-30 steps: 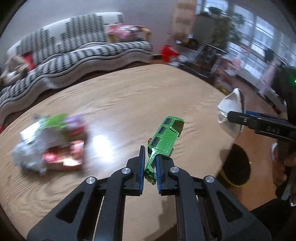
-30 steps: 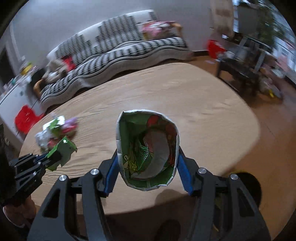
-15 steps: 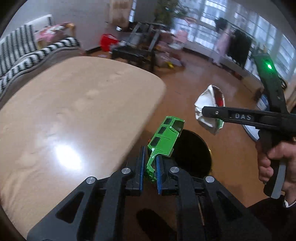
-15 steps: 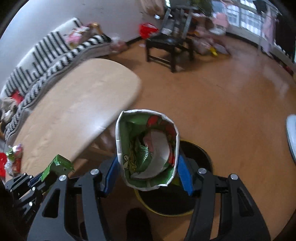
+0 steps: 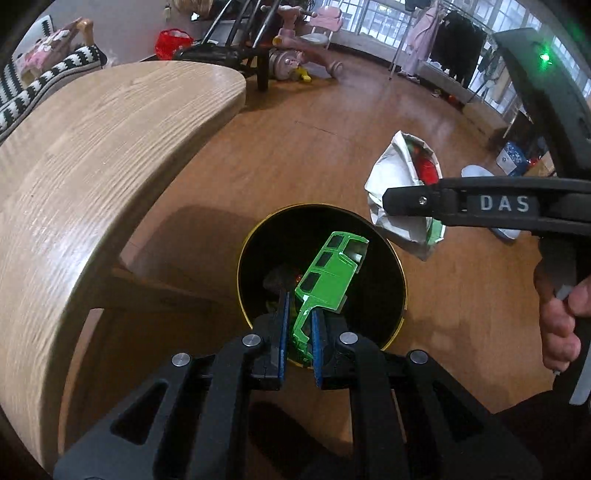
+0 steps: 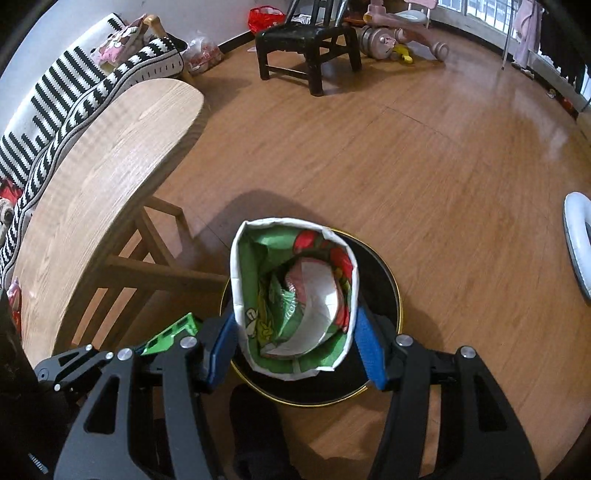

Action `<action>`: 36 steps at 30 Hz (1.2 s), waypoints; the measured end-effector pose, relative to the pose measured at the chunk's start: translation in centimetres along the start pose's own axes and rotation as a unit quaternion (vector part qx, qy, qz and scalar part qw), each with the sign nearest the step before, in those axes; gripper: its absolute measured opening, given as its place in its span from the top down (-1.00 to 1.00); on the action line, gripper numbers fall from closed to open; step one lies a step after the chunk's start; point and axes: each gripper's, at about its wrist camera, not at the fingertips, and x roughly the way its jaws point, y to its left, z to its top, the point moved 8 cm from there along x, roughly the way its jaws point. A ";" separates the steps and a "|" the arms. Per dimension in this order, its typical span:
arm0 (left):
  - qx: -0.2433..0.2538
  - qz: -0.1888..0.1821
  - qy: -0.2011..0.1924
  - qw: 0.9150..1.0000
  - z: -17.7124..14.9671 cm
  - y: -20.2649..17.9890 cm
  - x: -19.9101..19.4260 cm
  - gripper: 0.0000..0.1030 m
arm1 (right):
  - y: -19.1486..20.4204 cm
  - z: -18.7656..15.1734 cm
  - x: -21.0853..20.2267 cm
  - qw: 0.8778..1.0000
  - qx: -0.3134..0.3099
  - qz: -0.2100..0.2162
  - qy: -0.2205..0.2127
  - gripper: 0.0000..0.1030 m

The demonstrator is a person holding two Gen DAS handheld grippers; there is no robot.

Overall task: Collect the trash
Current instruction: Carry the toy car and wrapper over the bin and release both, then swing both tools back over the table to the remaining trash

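Trash: one green wrapper [image 5: 325,280] pinched in the left gripper [image 5: 298,339], one snack bag [image 6: 295,306] squeezed in the right gripper [image 6: 295,350]; both grippers tip down over one black bin [image 5: 384,258].

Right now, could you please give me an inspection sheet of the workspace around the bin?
Surface: light oak table with a rounded edge, bare where visible; wooden floor below.
Job's things: round black bin with a gold rim on the floor beside the table; flat green plastic piece with dark windows; crumpled green, red and white snack bag.
Clutter: nothing seen by the bin.
Grippers: left hand-held gripper shut on the green piece, over the bin mouth; right hand-held gripper shut on the snack bag, above the bin.
Cables: nothing seen.
Surroundings: black stool, striped sofa, pink ride-on toy, clothes rack.
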 end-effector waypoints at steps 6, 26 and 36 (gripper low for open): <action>-0.007 -0.005 0.002 1.000 0.4 0.9 0.5 0.81 | 0.3 0.5 0.2 1.000 0.005 -0.001 -0.003 -0.12; 0.013 0.006 -0.004 1.000 0.6 0.4 1.2 -0.39 | -0.5 0.6 -0.1 1.000 0.021 -0.015 -0.012 -0.34; 0.009 0.004 -0.004 1.000 0.5 0.0 1.1 -0.50 | -0.6 0.6 -0.5 0.999 0.027 -0.018 -0.019 -0.34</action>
